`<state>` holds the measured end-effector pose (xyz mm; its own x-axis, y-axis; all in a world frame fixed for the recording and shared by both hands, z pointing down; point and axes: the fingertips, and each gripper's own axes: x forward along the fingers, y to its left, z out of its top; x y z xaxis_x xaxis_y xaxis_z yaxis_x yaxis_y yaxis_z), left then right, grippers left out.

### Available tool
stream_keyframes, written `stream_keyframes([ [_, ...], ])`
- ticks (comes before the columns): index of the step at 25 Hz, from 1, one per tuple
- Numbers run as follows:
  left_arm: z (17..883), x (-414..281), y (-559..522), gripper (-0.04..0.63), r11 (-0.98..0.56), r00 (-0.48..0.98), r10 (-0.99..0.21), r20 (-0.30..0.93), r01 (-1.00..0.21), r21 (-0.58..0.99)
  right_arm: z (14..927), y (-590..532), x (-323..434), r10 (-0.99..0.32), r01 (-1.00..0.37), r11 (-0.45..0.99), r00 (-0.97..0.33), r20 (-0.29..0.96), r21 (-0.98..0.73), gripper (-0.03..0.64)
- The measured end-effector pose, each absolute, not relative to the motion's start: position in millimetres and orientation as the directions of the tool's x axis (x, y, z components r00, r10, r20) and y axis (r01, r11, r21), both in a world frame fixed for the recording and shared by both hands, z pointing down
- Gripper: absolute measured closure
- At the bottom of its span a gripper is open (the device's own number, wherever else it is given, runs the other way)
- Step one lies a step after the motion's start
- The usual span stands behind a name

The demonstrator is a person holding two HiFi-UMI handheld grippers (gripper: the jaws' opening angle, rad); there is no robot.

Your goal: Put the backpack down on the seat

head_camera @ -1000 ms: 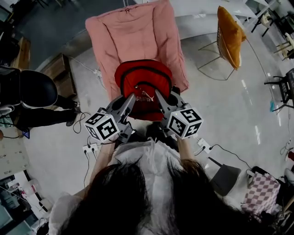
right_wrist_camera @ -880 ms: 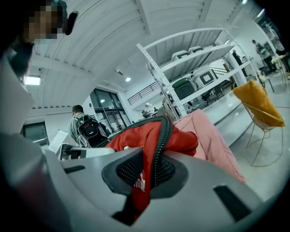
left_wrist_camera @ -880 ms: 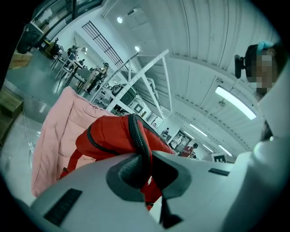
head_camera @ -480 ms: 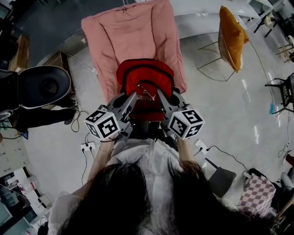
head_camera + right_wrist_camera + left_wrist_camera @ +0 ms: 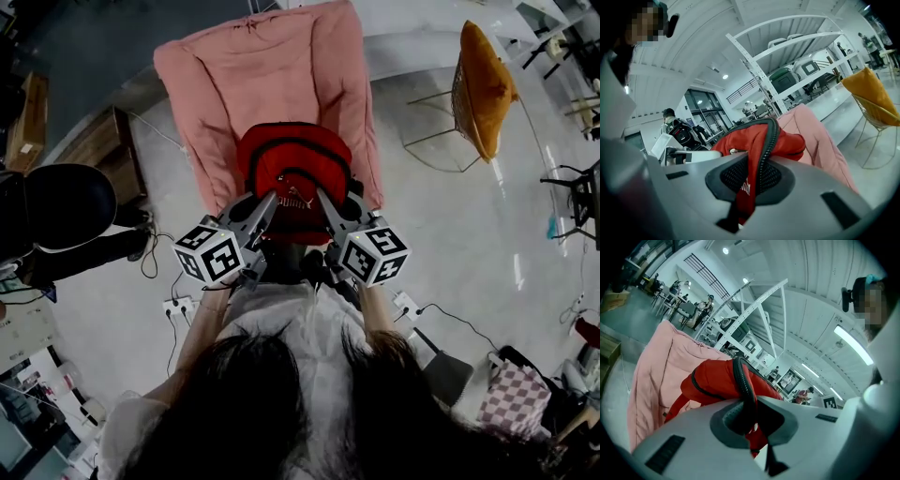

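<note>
A red backpack (image 5: pixel 292 178) with black trim hangs in front of me, over the lower end of a pink padded seat (image 5: pixel 258 84). My left gripper (image 5: pixel 265 202) is shut on the backpack's left black strap (image 5: pixel 743 390). My right gripper (image 5: pixel 322 199) is shut on its right black strap (image 5: pixel 764 154). In both gripper views the red backpack (image 5: pixel 715 380) bulges just past the jaws, with the pink seat (image 5: pixel 820 136) behind it. Whether the backpack's base touches the cushion is hidden.
An orange chair (image 5: pixel 483 89) on a wire frame stands at the right. A wooden bench (image 5: pixel 94 150) and a black round object (image 5: pixel 66 206) lie at the left. Power strips and cables (image 5: pixel 183 302) lie on the floor near my feet. A checked bag (image 5: pixel 514 403) sits at lower right.
The backpack and both grippers keep nearly the same place before me. The pink seat and the rest of the room have shifted slightly in the head view.
</note>
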<state>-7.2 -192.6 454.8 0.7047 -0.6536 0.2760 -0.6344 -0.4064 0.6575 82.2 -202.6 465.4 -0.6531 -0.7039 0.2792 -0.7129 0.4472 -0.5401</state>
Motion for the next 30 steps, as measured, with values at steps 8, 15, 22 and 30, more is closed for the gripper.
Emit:
stream_keyframes([
  [8, 491, -28, -262, 0.563, -0.372, 0.708, -0.628, 0.324, -0.639, 0.674, 501, -266, 61, -0.668, -0.718, 0.433, -0.662, 0.341, -0.544, 0.572],
  [15, 535, -36, -312, 0.563, -0.37, 0.724, -0.577, 0.377, -0.644, 0.67, 549, -313, 54, -0.642, -0.723, 0.35, -0.648, 0.409, -0.596, 0.572],
  [22, 598, -40, -359, 0.563, -0.363, 0.737, -0.514, 0.439, -0.651, 0.667, 610, -353, 51, -0.595, -0.754, 0.281, -0.623, 0.508, -0.594, 0.572],
  [30, 658, -29, -402, 0.563, -0.404, 0.776, -0.41, 0.479, -0.626, 0.668, 678, -396, 72, -0.554, -0.8, 0.18, -0.563, 0.613, -0.573, 0.572],
])
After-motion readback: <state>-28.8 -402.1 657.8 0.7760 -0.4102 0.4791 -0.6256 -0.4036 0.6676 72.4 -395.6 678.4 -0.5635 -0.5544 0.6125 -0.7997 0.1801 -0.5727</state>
